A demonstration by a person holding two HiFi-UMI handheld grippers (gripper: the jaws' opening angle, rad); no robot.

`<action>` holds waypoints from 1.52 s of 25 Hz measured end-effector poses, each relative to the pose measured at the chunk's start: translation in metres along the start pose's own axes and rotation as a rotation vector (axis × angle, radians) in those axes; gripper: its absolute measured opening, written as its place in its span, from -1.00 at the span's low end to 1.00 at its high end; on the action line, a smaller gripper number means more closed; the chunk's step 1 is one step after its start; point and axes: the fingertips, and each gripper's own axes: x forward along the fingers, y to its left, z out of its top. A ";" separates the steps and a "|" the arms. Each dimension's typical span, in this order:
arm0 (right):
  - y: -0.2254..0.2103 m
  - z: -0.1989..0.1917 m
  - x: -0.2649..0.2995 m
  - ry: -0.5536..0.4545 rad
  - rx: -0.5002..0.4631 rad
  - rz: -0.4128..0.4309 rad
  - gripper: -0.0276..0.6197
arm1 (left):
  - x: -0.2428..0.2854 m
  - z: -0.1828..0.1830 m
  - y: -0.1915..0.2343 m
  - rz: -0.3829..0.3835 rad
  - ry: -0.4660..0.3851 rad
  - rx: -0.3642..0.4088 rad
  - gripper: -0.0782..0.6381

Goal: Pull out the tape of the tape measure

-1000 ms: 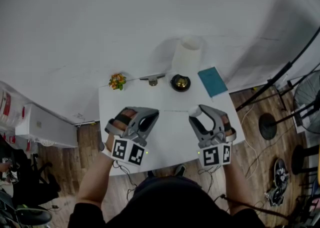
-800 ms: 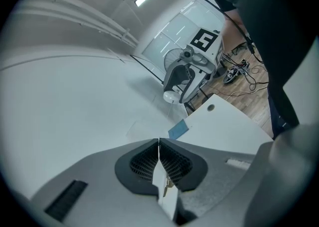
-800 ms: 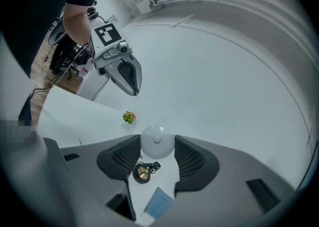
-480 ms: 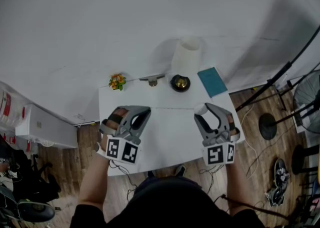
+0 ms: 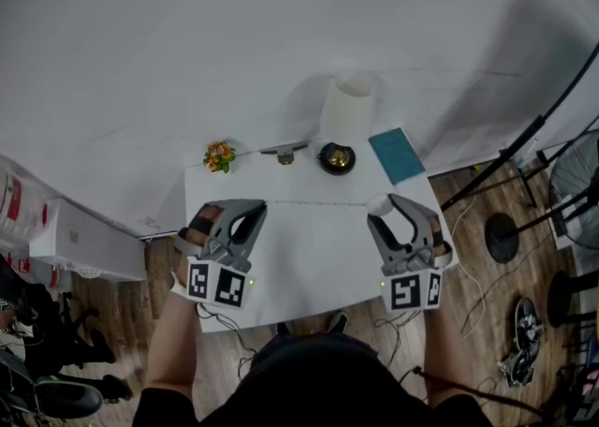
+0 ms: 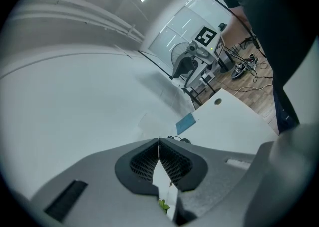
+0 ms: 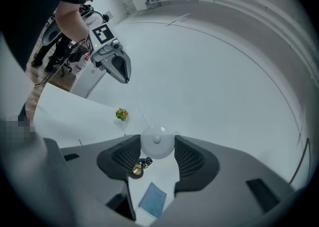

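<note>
Bare white table [image 5: 309, 261] lies open between the jaws, a side edge just outside each. The right gripper [image 7: 157, 147] clamps wide on one round white plastic tape measure [image 7: 157, 140]. The left gripper [image 6: 159, 145] is pinched tight on its thin pale tape [image 7: 141, 114], one strand stretched jaw to jaw. Beyond them sits one blue booklet [image 5: 397, 154].
</note>
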 end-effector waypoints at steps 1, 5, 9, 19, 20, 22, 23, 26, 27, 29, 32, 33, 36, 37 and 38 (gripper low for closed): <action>-0.002 -0.002 0.000 0.005 0.006 -0.001 -0.24 | -0.001 -0.002 0.002 0.004 0.003 -0.006 -0.75; -0.003 -0.006 0.000 0.007 0.021 -0.003 -0.24 | -0.003 -0.010 0.006 0.013 0.016 -0.005 -0.75; -0.009 -0.009 0.000 0.017 0.019 -0.016 -0.24 | -0.006 -0.019 0.012 0.024 0.032 -0.002 -0.75; -0.019 -0.016 -0.006 0.030 0.028 -0.043 -0.24 | -0.021 -0.044 0.023 0.062 0.083 -0.013 -0.75; -0.019 -0.017 -0.007 0.033 0.033 -0.043 -0.24 | -0.023 -0.046 0.024 0.065 0.089 -0.014 -0.75; -0.022 -0.018 -0.008 0.037 0.034 -0.046 -0.24 | -0.026 -0.050 0.029 0.072 0.099 -0.012 -0.75; -0.023 -0.019 -0.009 0.037 0.034 -0.048 -0.24 | -0.027 -0.052 0.031 0.076 0.104 -0.011 -0.75; -0.024 -0.021 -0.010 0.041 0.033 -0.045 -0.24 | -0.030 -0.057 0.036 0.087 0.113 -0.015 -0.75; -0.024 -0.021 -0.010 0.040 0.030 -0.041 -0.24 | -0.031 -0.058 0.038 0.089 0.114 -0.016 -0.75; -0.023 -0.020 -0.010 0.039 0.022 -0.037 -0.24 | -0.032 -0.059 0.039 0.091 0.117 -0.013 -0.75; -0.023 -0.019 -0.012 0.033 0.012 -0.041 -0.24 | -0.034 -0.059 0.040 0.096 0.120 -0.006 -0.75; -0.024 -0.018 -0.013 0.032 0.013 -0.043 -0.24 | -0.035 -0.058 0.041 0.098 0.119 -0.004 -0.75; -0.026 -0.018 -0.015 0.029 0.025 -0.053 -0.24 | -0.038 -0.058 0.043 0.109 0.121 -0.004 -0.75; -0.028 -0.019 -0.016 0.034 0.027 -0.056 -0.24 | -0.038 -0.059 0.045 0.113 0.125 -0.005 -0.75; -0.030 -0.021 -0.016 0.040 0.032 -0.061 -0.24 | -0.039 -0.060 0.046 0.117 0.128 -0.007 -0.75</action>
